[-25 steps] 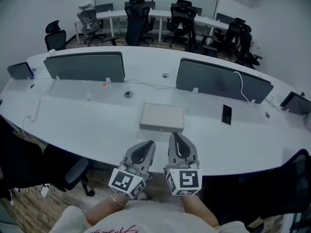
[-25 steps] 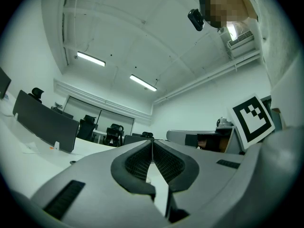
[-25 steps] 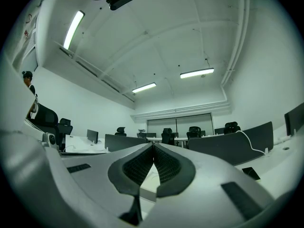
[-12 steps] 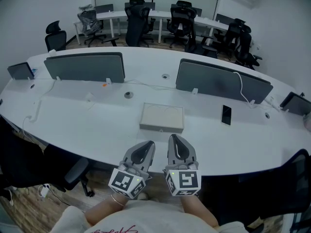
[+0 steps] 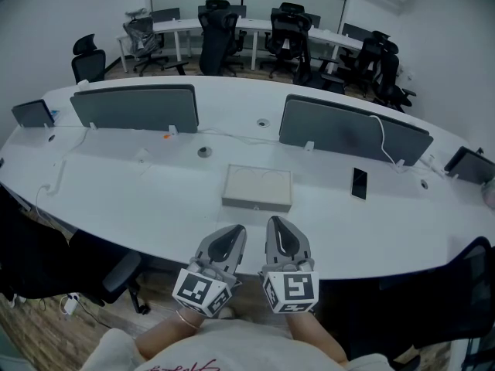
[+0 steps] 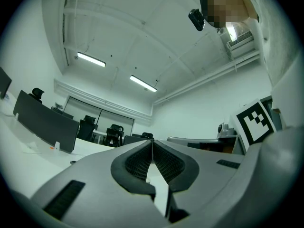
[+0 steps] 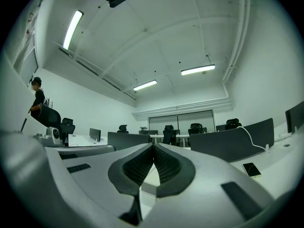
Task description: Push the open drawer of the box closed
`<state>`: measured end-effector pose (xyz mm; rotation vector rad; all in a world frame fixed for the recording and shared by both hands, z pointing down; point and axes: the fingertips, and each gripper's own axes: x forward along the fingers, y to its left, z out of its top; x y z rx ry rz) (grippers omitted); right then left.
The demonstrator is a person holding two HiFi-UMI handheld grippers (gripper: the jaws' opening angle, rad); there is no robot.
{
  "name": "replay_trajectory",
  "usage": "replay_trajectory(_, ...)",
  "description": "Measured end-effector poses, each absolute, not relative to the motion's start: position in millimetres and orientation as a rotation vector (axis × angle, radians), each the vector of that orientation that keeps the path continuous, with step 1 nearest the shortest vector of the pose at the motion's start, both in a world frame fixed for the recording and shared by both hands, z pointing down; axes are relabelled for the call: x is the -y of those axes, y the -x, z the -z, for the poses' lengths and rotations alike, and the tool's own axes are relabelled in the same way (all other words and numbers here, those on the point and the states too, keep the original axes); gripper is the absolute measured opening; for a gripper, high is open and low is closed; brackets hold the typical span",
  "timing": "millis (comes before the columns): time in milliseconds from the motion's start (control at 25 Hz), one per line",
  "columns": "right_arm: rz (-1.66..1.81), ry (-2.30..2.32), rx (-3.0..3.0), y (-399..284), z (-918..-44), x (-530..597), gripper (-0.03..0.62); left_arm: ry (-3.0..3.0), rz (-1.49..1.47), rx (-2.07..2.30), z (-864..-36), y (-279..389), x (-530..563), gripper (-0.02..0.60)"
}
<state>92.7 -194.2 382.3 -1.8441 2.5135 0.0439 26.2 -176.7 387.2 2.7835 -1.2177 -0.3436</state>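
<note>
Near side of the box (image 5: 257, 185), at the table (image 5: 139, 199) edge: left gripper (image 5: 237, 229) and right gripper (image 5: 275, 221), jaws together, empty, untouching; box mid-table, drawer apparently flush, closing seemingly complete.

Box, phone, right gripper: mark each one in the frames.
box (image 5: 257, 184): head view, middle of its top face.
phone (image 5: 360, 182): head view, centre of its dark screen.
right gripper (image 5: 276, 222): head view, the tip where its shut jaws meet.
</note>
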Motion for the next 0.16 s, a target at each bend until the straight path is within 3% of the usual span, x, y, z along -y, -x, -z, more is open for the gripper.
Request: replay_trajectory(160,-0.037,1.839,-2.52,-89.4,-383.6,191.9,0.017,-2.783,0.345,1.217,-387.2,-24.2,174.0,0.02)
